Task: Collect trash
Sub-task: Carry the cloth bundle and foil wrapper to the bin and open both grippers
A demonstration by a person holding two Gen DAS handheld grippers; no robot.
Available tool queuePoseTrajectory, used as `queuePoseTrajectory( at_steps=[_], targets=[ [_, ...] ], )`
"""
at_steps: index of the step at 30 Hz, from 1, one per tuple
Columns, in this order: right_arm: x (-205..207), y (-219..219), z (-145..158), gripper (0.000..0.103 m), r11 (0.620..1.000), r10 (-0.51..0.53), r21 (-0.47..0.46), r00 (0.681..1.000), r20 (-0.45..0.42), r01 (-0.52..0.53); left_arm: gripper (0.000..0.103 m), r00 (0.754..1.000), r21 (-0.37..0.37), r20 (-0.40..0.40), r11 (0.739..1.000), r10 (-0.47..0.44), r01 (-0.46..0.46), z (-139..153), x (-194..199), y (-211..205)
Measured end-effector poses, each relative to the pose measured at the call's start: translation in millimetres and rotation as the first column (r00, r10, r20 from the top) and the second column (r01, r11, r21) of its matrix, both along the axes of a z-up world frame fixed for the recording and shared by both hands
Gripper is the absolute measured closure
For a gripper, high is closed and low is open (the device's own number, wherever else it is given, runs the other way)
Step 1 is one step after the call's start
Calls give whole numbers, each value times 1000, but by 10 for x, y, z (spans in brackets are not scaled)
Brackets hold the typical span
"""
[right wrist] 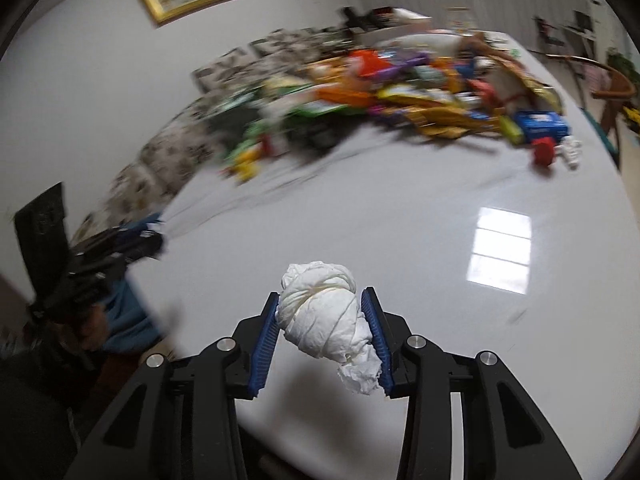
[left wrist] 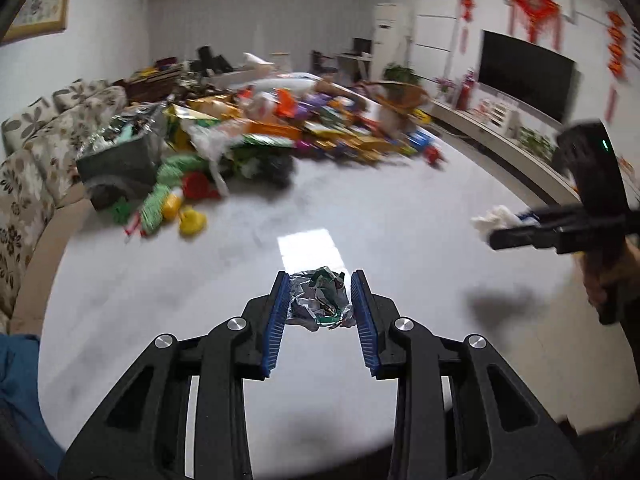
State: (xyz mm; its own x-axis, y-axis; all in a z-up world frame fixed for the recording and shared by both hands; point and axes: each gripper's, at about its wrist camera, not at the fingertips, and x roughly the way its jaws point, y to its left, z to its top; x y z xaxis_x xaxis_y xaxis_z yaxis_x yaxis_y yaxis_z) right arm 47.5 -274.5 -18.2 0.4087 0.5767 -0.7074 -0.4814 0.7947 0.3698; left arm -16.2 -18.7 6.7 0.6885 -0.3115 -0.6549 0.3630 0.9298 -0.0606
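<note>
My left gripper [left wrist: 320, 280] is shut on a crumpled silver foil wrapper [left wrist: 320, 300] with green print, held above the white table [left wrist: 380, 200]. My right gripper [right wrist: 322, 298] is shut on a twisted wad of white tissue [right wrist: 324, 312], also lifted off the table. In the left wrist view the right gripper [left wrist: 486, 232] comes in from the right edge with the white tissue [left wrist: 494, 218] at its tip. The left gripper shows blurred at the left edge of the right wrist view.
A big pile of colourful wrappers and boxes [left wrist: 280, 128] covers the far half of the table. A dark bin lined with foil [left wrist: 120, 160] stands at its left. A floral sofa [left wrist: 36, 160] runs along the left; a television [left wrist: 524, 76] hangs on the right wall.
</note>
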Motion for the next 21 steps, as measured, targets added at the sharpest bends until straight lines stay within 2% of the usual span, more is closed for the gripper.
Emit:
queuePoseTrajectory(
  at_steps=[5, 9, 10, 11, 12, 14, 15, 18, 21],
  targets=[
    [-801, 353, -113, 62, 988, 154, 20, 986, -69, -153, 71, 992, 7, -103, 997, -75, 76, -280, -625, -33],
    [-1190, 539, -488, 59, 974, 224, -5, 959, -176, -228, 69, 970, 15, -215, 992, -116, 122, -683, -906, -54],
    [-1220, 565, -604, 54, 973, 224, -13, 954, -201, -231, 68, 963, 23, -239, 991, -120, 130, -794, -934, -60],
    [-1231, 580, -731, 41, 974, 213, -26, 951, -225, -225, 62, 956, 39, -264, 989, -126, 141, -934, -957, -76],
    [-1231, 590, -856, 38, 976, 196, -46, 950, -241, -213, 58, 951, 60, -283, 987, -124, 147, -1074, -963, -89],
    [-1188, 589, -1143, 37, 977, 165, -82, 945, -281, -195, 38, 940, 92, -324, 985, -111, 148, -1303, -947, -97],
    [-1168, 576, -1241, 37, 978, 150, -98, 943, -297, -186, 38, 935, 104, -341, 984, -98, 142, -1400, -928, -88],
    [-1156, 524, -1246, 37, 980, 143, -86, 940, -308, -177, 38, 930, 109, -360, 987, -69, 115, -1457, -911, -24],
    [-1136, 494, -924, 34, 979, 178, -56, 953, -245, -198, 38, 947, 70, -317, 994, -56, 82, -1224, -900, 102]
  ],
)
